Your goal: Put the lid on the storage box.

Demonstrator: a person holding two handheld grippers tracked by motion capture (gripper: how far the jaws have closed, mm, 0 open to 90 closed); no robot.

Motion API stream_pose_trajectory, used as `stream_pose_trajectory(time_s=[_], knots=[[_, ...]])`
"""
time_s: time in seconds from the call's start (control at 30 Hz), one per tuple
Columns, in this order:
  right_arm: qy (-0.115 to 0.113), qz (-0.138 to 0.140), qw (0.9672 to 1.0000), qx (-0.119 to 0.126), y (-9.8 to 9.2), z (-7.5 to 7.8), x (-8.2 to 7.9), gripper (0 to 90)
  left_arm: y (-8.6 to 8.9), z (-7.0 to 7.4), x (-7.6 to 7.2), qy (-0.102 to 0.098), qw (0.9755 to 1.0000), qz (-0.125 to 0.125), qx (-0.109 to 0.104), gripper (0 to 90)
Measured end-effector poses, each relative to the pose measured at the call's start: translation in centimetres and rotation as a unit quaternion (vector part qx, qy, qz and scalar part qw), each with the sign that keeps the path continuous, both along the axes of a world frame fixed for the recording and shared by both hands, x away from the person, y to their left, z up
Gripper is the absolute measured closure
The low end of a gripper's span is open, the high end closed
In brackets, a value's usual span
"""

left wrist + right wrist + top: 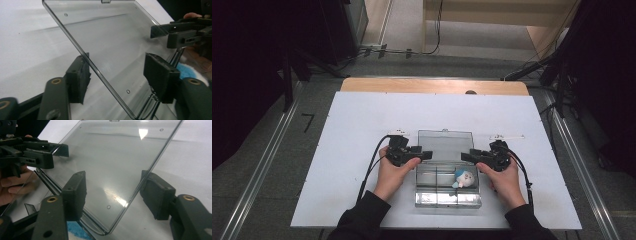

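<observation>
Two tongs are working the clear box (447, 197), one on each side of its raised lid (446, 145). I'm holding my left tong (418, 154) at the lid's left edge and my right tong (470, 156) at its right edge, both pointing inward toward each other. Left gripper view: the lid's edge (100, 72) is sitting between my two black pads, one pad outside it, one behind the clear sheet, gaps on both sides, so I'm not clamping anything there. Right gripper view: same picture, the lid edge (140, 182) is running between the pads, neither pad pressing on it. Both pairs are standing partly apart, gripping nothing. The box is sitting near the front middle of the white table (352, 130), lid tilting up and back. A small white and blue toy (464, 178) is lying in the box's right compartment, just beside my right hand (504, 182). My left hand (393, 175) is resting just left of the box.
</observation>
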State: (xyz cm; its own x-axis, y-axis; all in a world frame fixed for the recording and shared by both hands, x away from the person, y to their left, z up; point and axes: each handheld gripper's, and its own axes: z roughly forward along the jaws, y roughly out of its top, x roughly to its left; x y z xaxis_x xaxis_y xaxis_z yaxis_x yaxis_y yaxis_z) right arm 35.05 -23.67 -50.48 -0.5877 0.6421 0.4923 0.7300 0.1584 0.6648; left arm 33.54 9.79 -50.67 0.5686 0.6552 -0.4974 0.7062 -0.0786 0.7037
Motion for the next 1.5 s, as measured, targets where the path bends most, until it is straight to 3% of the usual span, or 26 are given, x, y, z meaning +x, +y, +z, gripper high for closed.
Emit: stream_pose_trajectory(time_s=[0.43,0.83,1.27,1.5], knots=[[-0.041,0.007,0.9991,0.008,-0.6,1.0,-0.8,57.8,0.6,1.3,-0.7,-0.044,0.9990,-0.002,-0.004,60.1],[-0.088,0.017,0.9959,0.013,-1.2,1.9,-1.9,70.4,1.2,2.3,-1.6,-0.074,0.9969,-0.020,-0.018,73.3],[-0.130,0.027,0.9912,-0.003,-1.4,2.1,-2.5,71.6,1.0,2.7,-1.5,-0.080,0.9962,-0.025,-0.020,70.5],[-0.156,0.034,0.9870,-0.018,-1.3,2.3,-3.0,71.7,0.4,4.2,-1.7,-0.119,0.9925,-0.013,-0.025,60.4]])
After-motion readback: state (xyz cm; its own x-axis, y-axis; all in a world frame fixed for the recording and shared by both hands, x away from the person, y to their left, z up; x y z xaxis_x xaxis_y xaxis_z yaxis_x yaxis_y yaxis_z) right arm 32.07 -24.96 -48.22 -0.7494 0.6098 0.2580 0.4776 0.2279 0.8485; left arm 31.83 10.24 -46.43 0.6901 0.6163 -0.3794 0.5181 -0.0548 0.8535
